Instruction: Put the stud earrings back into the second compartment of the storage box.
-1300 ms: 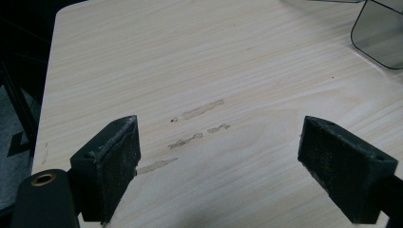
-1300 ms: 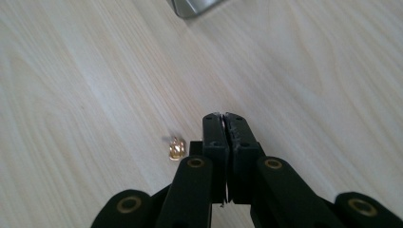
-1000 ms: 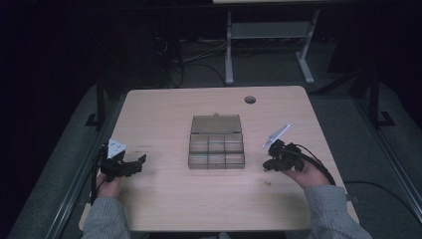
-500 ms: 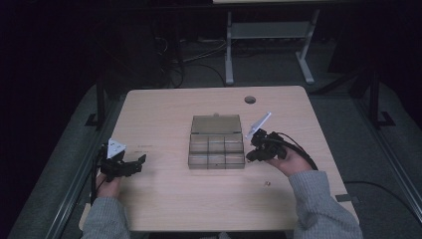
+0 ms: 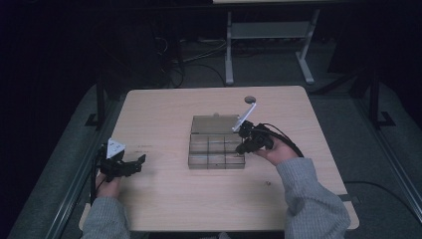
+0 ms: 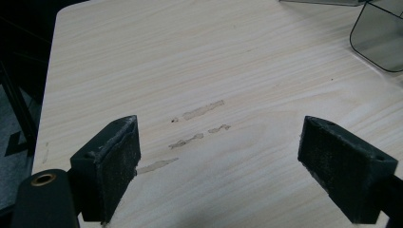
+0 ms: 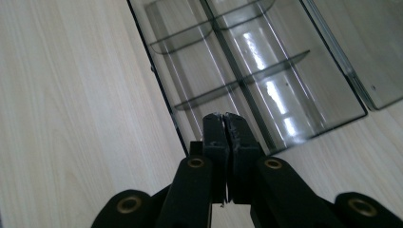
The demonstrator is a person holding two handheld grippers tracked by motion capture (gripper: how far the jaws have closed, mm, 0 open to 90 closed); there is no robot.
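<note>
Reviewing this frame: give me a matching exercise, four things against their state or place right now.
Things:
1. left gripper
2. right gripper
3. compartment box
4. round hole

States or places:
A. lid open, lying at mid table
B. jaws shut, at the box's right edge
C. in the tabletop, far side, beyond the box
D. jaws wide open over bare wood

Pairs: 1-D, 2-B, 3-A, 4-C

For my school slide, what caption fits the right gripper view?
Shut tool poised over the edge of a clear, empty compartment box on a wooden table.
</note>
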